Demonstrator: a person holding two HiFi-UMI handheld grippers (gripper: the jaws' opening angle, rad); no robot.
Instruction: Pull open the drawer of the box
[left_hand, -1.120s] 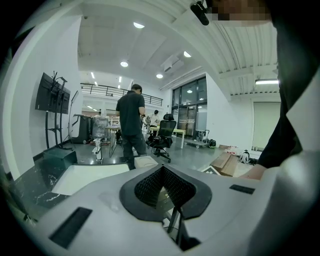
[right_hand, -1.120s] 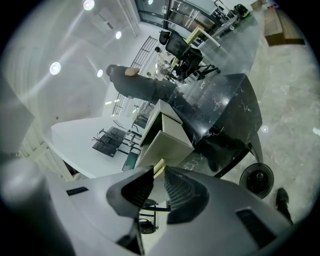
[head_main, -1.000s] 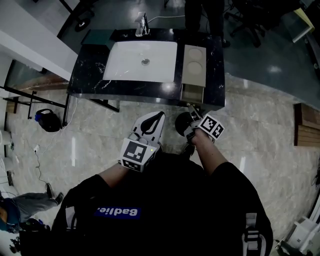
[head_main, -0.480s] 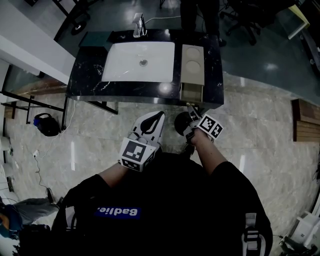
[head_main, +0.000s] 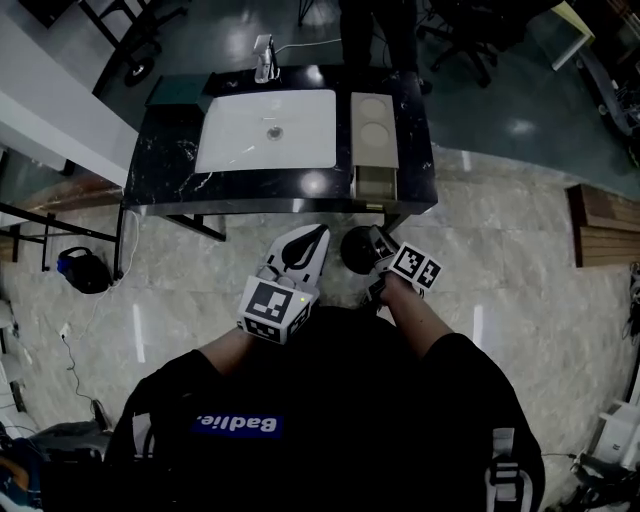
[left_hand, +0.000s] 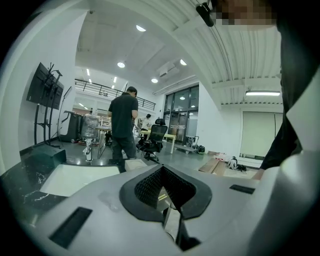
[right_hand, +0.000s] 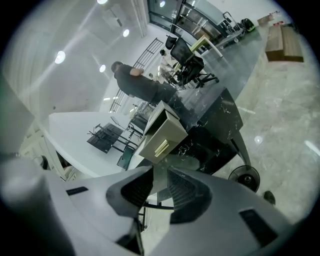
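A beige box (head_main: 374, 128) stands on the right part of a black marble table (head_main: 165, 165). Its drawer (head_main: 377, 183) juts out toward me past the box's front; in the right gripper view the drawer front (right_hand: 165, 140) carries a pale bar handle (right_hand: 161, 146). My right gripper (head_main: 374, 238) hangs over the floor just short of the table edge, open, with nothing between its jaws (right_hand: 157, 172). My left gripper (head_main: 319, 232) is held beside it, shut and empty (left_hand: 161, 169), aimed at the table.
A white tray (head_main: 265, 130) fills the middle of the table, with a small bottle (head_main: 263, 58) behind it. A person (head_main: 378, 30) stands at the far side. A dark round base (head_main: 355, 250) sits on the floor under my right gripper. Office chairs stand beyond.
The table has slid farther away in the head view. My right gripper, close under the drawer front before, now sits farther back from it. The left gripper holds its place.
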